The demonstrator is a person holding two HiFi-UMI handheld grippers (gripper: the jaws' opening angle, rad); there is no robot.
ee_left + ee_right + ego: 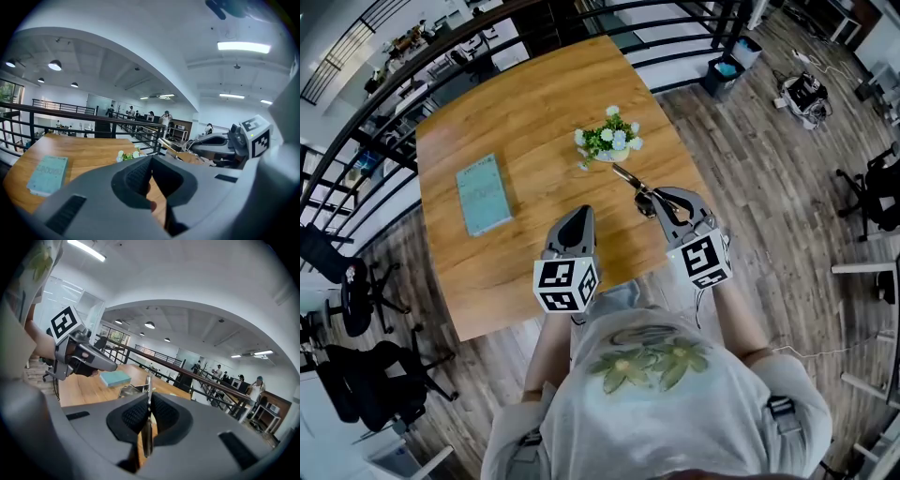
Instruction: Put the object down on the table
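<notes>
My right gripper point(649, 201) is shut on a thin metal tool point(630, 180), perhaps scissors, held above the right part of the wooden table point(525, 103). In the right gripper view the flat metal strip point(148, 394) stands edge-on between the pads of the gripper point(149, 411), and its far end point(127, 390) sticks out ahead. My left gripper point(578, 216) hovers over the table's near edge, shut, with nothing in it point(151, 161). It shows at the left of the right gripper view point(79, 357).
A teal book point(483, 195) lies on the table's left half. A small pot of white flowers point(609, 139) stands just beyond the tool's tip. A black railing point(356, 141) runs behind the table. Office chairs point(356, 375) stand at the left, a bin point(724, 73) at the far right.
</notes>
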